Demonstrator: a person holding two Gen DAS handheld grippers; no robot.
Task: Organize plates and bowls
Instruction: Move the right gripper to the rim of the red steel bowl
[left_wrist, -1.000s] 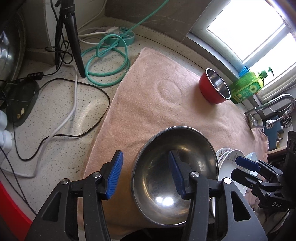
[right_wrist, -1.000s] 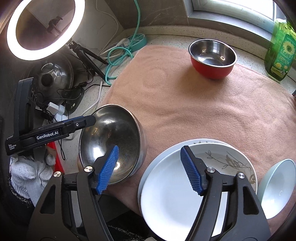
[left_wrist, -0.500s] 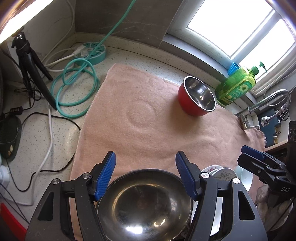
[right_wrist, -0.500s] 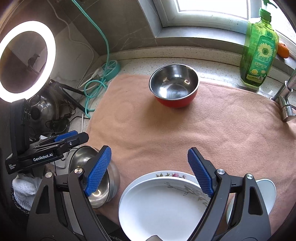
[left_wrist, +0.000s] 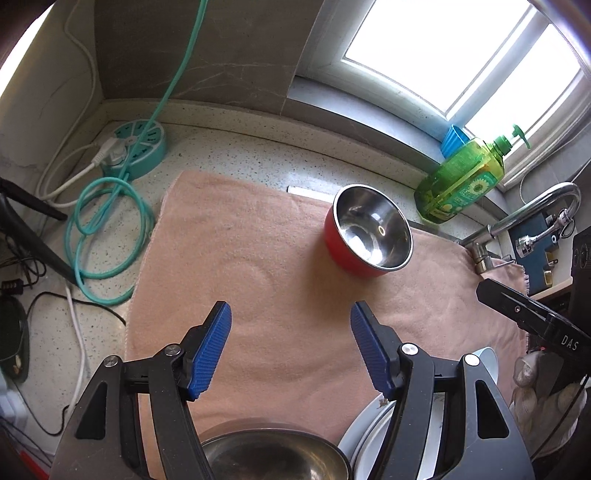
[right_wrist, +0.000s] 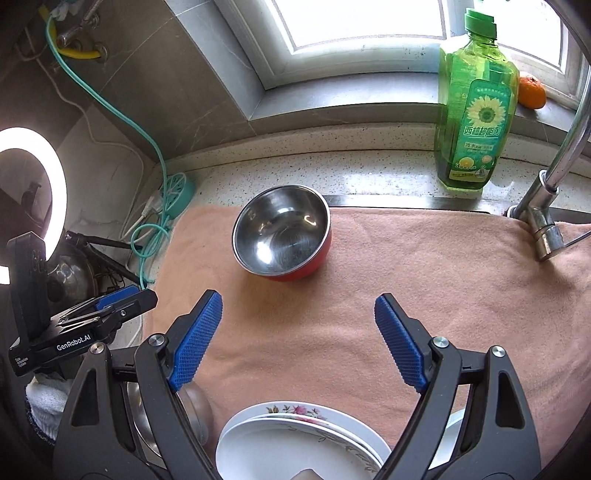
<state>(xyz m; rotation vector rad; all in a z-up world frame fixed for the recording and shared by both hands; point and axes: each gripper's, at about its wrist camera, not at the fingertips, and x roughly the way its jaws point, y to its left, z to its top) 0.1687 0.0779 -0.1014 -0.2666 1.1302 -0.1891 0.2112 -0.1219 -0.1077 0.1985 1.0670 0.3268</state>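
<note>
- Both tongs stand wide with nothing between the blue pads: the left gripper (left_wrist: 291, 345) and the right gripper (right_wrist: 298, 341) hang over bare cloth.
- Speckled countertop (left_wrist: 236, 147) carries a pink towel (right_wrist: 369, 314); at far left lie a teal cable (left_wrist: 107, 225) and a round teal power strip (left_wrist: 135, 149), with a window (right_wrist: 362, 22) behind.
- Steel bowl (left_wrist: 273, 458) sits empty at the near edge.
- Red bowl (right_wrist: 282, 234), steel-lined and empty, stands upright mid-towel.
- Stacked plates (right_wrist: 295, 443), white with floral rims, lie right of the steel bowl.
- Green dish-soap bottle (right_wrist: 474, 99) stands by the faucet (right_wrist: 543, 218).
</note>
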